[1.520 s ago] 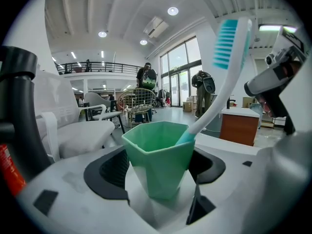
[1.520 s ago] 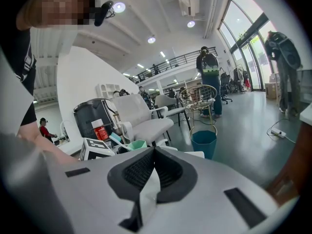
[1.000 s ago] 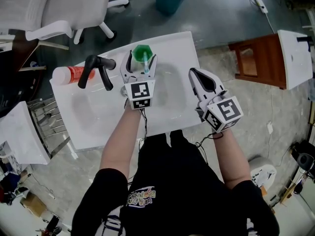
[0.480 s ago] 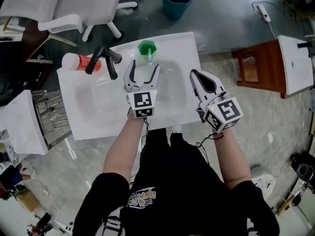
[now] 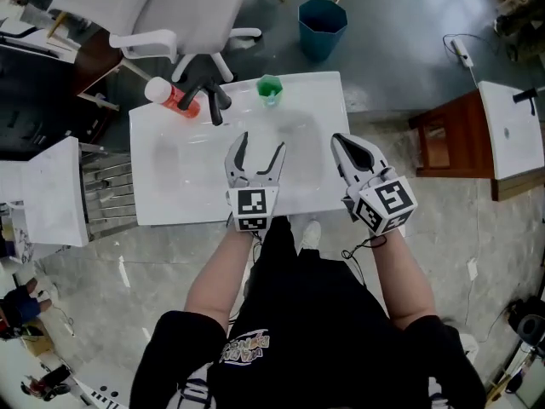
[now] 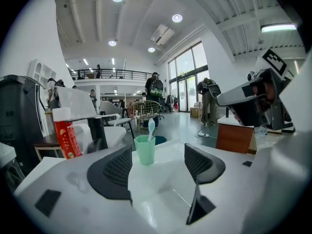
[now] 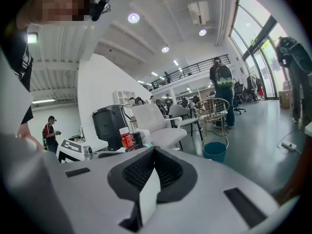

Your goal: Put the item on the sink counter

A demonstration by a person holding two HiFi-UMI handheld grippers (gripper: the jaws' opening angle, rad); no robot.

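Observation:
A green cup (image 5: 270,89) with a toothbrush in it stands upright on the back rim of the white sink counter (image 5: 324,126); in the left gripper view the green cup (image 6: 145,149) shows straight ahead between the jaws, well beyond them. My left gripper (image 5: 255,152) is open and empty over the basin, pulled back toward the front edge. My right gripper (image 5: 347,145) is shut with nothing in it, at the counter's right front corner. The right gripper (image 7: 153,167) shows its two pads pressed together.
A black faucet (image 5: 209,92) and a red-and-white bottle (image 5: 170,95) stand at the counter's back left. A white office chair (image 5: 170,15) and a teal bin (image 5: 322,25) are behind the counter. A brown wooden stand (image 5: 447,143) is at the right.
My left gripper let go of the green cup on the counter's back rim and drew back toward me, jaws open. The right gripper held still.

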